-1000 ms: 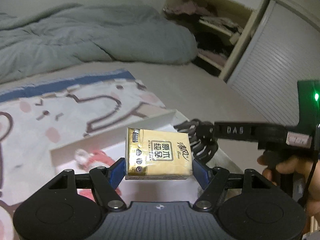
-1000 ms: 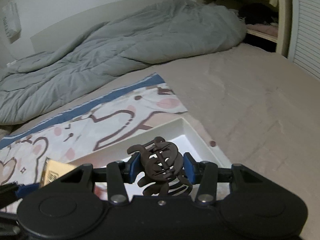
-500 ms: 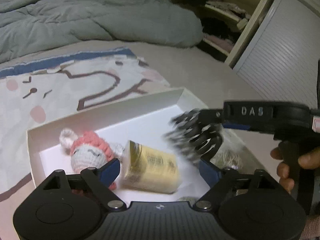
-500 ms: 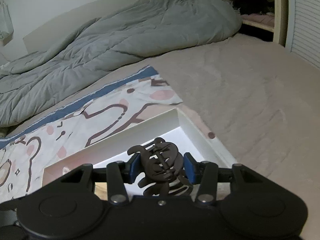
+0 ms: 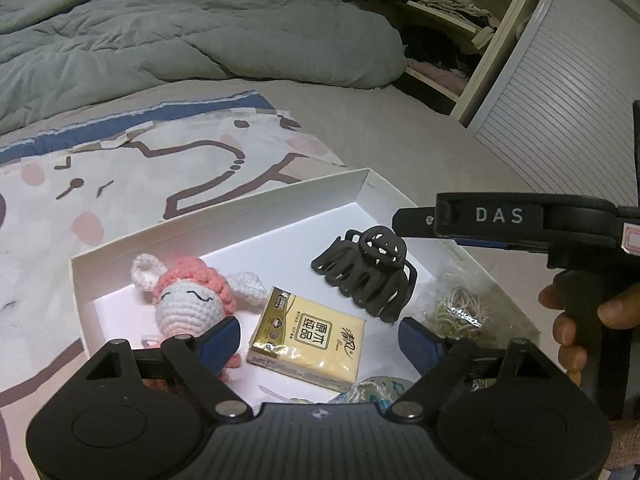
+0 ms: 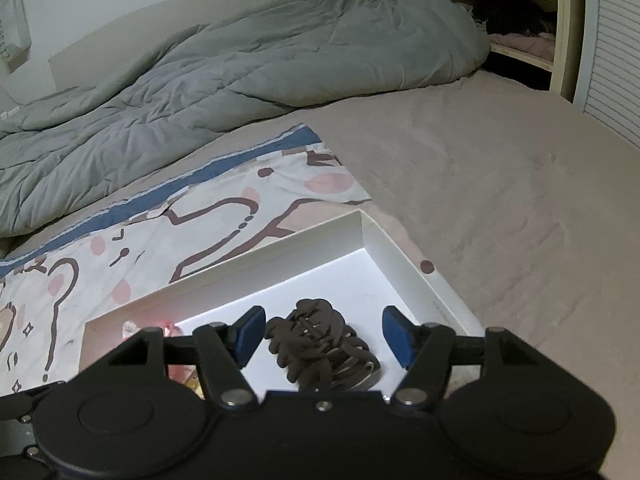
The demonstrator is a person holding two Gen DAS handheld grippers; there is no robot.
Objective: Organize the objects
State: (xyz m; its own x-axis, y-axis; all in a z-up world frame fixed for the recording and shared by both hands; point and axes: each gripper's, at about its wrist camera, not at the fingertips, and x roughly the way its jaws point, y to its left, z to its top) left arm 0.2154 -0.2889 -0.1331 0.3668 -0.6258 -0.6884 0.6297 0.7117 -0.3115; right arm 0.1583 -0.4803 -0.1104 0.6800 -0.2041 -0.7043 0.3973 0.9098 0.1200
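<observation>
A white box [image 5: 224,216] sits on the bed. In it lie a yellow tissue pack [image 5: 308,338], a dark hair claw clip [image 5: 366,274], a pink-and-white crocheted doll [image 5: 188,296] and a clear bag of rubber bands [image 5: 460,312]. My left gripper [image 5: 320,340] is open just above the tissue pack and holds nothing. My right gripper [image 6: 324,338] is open above the box [image 6: 400,240], with the hair claw clip [image 6: 320,344] lying loose under it. The right gripper's side also shows in the left wrist view [image 5: 500,216].
A patterned cartoon cloth [image 5: 132,168] lies under the box. A rumpled grey-green duvet [image 5: 180,36] fills the far side of the bed. An open wardrobe with clothes [image 5: 448,32] and a slatted door [image 5: 560,92] stand at the right.
My left gripper opened and let the tissue pack drop into the box. My right gripper opened and let go of the hair claw clip, which now lies in the box.
</observation>
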